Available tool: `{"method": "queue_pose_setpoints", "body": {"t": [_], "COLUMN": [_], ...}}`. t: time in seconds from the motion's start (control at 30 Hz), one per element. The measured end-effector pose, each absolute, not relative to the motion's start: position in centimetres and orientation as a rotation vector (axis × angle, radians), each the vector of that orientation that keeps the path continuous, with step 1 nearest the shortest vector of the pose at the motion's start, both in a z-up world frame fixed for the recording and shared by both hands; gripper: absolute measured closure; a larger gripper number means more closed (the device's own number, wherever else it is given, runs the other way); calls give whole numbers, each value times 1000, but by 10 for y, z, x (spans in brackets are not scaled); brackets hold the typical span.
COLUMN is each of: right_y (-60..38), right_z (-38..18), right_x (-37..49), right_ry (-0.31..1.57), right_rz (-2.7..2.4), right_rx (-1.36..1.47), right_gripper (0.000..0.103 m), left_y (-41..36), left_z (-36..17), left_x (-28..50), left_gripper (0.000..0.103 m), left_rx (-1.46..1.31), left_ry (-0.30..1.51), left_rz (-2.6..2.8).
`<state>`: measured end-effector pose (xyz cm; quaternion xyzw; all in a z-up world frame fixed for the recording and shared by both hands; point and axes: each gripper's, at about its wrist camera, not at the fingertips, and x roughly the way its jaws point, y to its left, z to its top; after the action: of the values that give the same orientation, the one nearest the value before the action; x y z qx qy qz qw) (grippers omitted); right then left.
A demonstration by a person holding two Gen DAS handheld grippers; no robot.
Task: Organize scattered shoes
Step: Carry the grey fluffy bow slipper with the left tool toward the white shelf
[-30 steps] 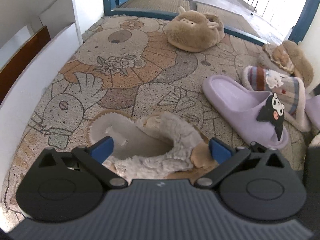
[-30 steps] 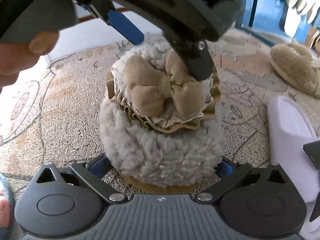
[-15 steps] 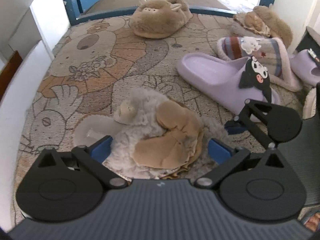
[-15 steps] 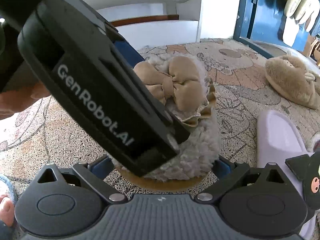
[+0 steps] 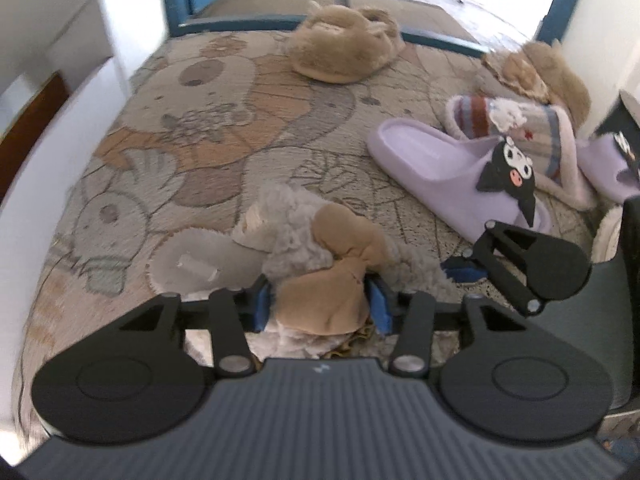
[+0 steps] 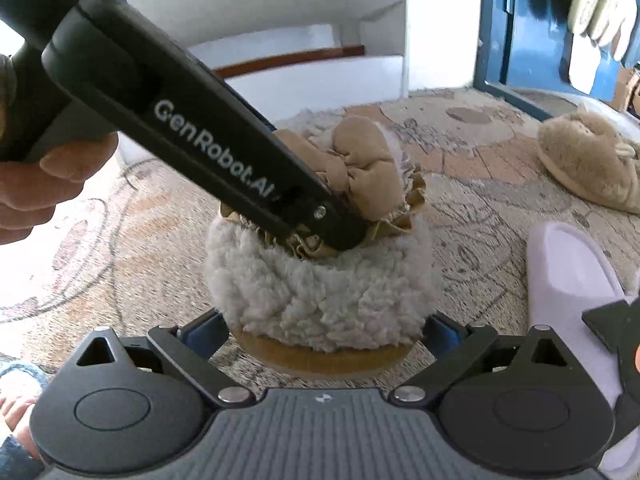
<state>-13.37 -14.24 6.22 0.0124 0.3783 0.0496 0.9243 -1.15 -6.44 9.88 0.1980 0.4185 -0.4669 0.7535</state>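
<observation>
Two grippers work on one fluffy grey slipper [image 5: 280,240], which lies near the mat's [image 5: 200,92] near edge, toe towards the right gripper and open heel towards the white cabinet's [image 5: 52,132] side on the left. The left gripper [image 5: 318,306] has just been closing, and its blue pads now pinch the tan bow [image 5: 328,296] on top of the slipper, not the body or the sole. That is the weak point, I judge: a bow is soft, stitched-on trim, so a lift by it alone could let the slipper swing, slide out of the pinch, or strain the stitching and the frill under it. The right gripper [image 6: 322,330] stands spread, its pads just outside the toe on either side and apparently not pressing; if it closes while the left one pulls up, the two could tug the slipper against each other. The two tools also sit very close, the left one's body crossing over the slipper in the right wrist view, so a careless turn could knock them together. Further right, the lilac slide [image 5: 452,176] lies near the slipper's toe side, and a sweep that way might shove it or the striped slipper [image 5: 528,120] behind it out of place. The tan plush slipper [image 5: 344,48] at the mat's far edge lies well apart and is at little risk.
</observation>
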Motion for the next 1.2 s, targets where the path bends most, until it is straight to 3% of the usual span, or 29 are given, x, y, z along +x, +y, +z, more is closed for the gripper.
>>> {"method": "queue_pose_setpoints", "body": {"t": [1.2], "right_y": [61], "right_z": [68], "right_x": [-113], "right_ry": [744], "right_rz": [572], "right_rx": [-64], "right_gripper": [4], "left_y": [165], "left_z": [110], "left_x": [-11], "left_gripper": [58], "left_rx": [134], "left_ry": [1071], "left_rz": [-418]}}
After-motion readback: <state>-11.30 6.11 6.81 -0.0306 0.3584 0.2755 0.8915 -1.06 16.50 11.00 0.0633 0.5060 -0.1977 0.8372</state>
